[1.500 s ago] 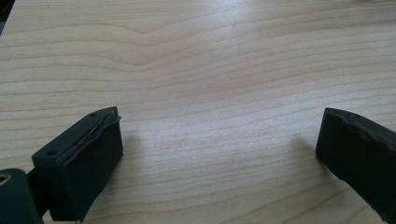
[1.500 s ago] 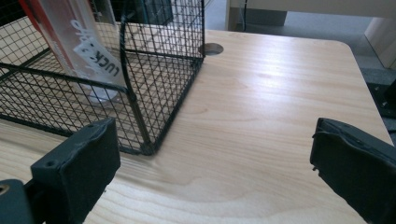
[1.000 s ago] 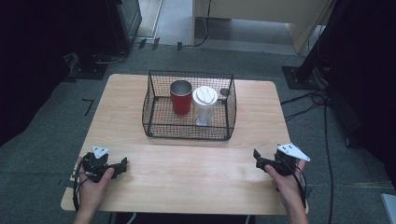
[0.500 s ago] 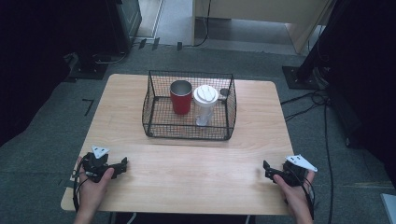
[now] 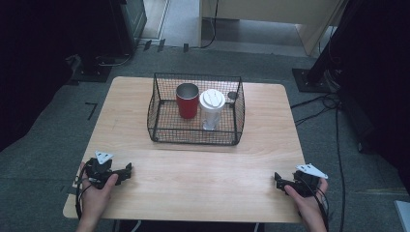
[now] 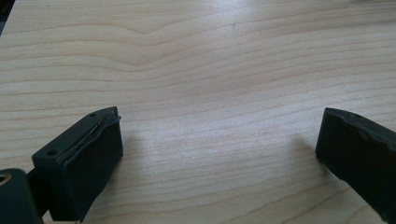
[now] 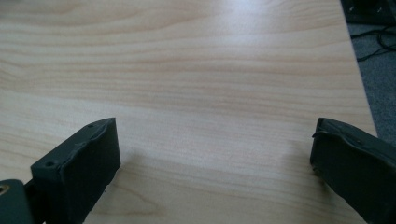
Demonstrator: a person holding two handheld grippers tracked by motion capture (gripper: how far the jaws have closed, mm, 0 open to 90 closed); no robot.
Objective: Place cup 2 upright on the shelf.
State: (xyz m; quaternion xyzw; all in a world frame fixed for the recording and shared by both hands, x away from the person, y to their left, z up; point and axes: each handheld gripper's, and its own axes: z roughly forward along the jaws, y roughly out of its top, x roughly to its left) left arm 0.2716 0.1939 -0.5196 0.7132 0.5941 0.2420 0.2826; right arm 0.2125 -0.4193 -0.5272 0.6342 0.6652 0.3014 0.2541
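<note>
A pale wooden table (image 5: 193, 169) with rounded corners stands on grey carpet, with dark equipment at the far left, a light cabinet at the back and black cables trailing over the floor on the right.

At the table's near left corner the left gripper (image 5: 126, 170) rests low on the wood, held by a hand (image 5: 99, 191), a grey three-cornered plate on its top. In the left gripper view its two black jaws stand wide apart with bare wood grain between them.

In the middle of the far half sits a black wire basket (image 5: 159, 104). Inside it, a red cup (image 5: 187, 101) with a silver rim stands upright on the left, and a white lidded cup (image 5: 212, 110) stands upright just beside it on the right.

At the near right corner the right gripper (image 5: 279, 181) lies close to the table edge in the other hand (image 5: 309, 203). Its jaws are likewise spread wide over bare wood, nothing between them.
</note>
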